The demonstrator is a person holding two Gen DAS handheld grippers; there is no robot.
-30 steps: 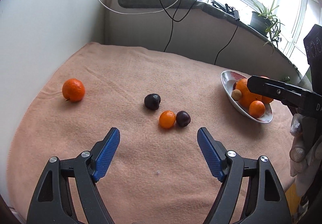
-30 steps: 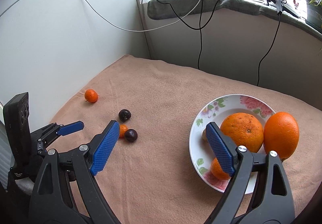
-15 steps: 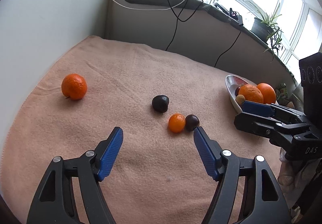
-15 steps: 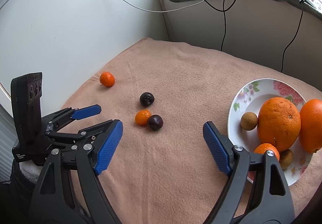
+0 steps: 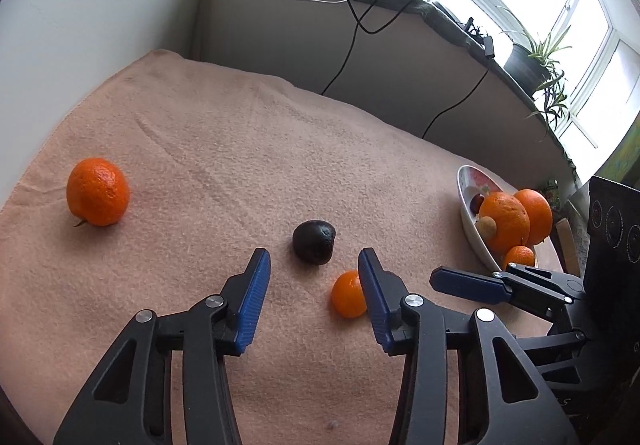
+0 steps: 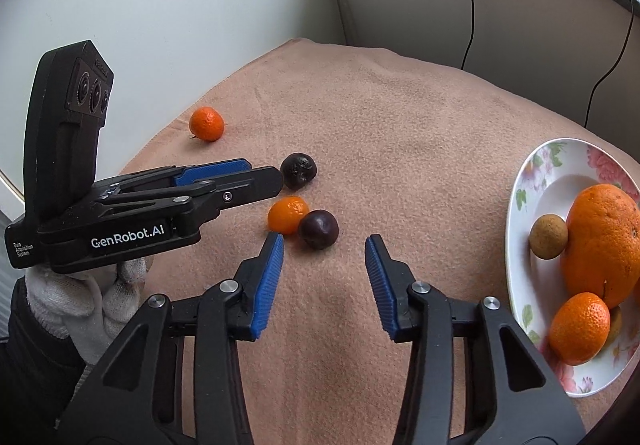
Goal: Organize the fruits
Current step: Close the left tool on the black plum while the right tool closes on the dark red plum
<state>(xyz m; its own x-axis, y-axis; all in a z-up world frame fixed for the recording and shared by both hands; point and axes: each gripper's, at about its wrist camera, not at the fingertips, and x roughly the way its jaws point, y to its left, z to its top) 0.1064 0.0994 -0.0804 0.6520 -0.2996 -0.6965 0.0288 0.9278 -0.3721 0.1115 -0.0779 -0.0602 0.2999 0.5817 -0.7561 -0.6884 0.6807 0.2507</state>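
— How does the left gripper [image 5: 314, 287] stand?
— Tilted downward, its blue pads [image 5: 252, 299] apart with a gap between them. The jaws have just been closing, and nothing is pressed between the pads.

— And the right gripper [image 6: 324, 279]?
— Much the same: angled down, the jaws have just been closing, and the pads [image 6: 269, 285] are parted with nothing gripped.

— Any hand visible?
— From the right wrist view, a white-gloved hand [image 6: 86, 291] grips the left gripper's handle from below, with a dark sleeve [image 6: 24, 349] behind it. The two grippers sit close together, the left one's fingers reaching in from the side.
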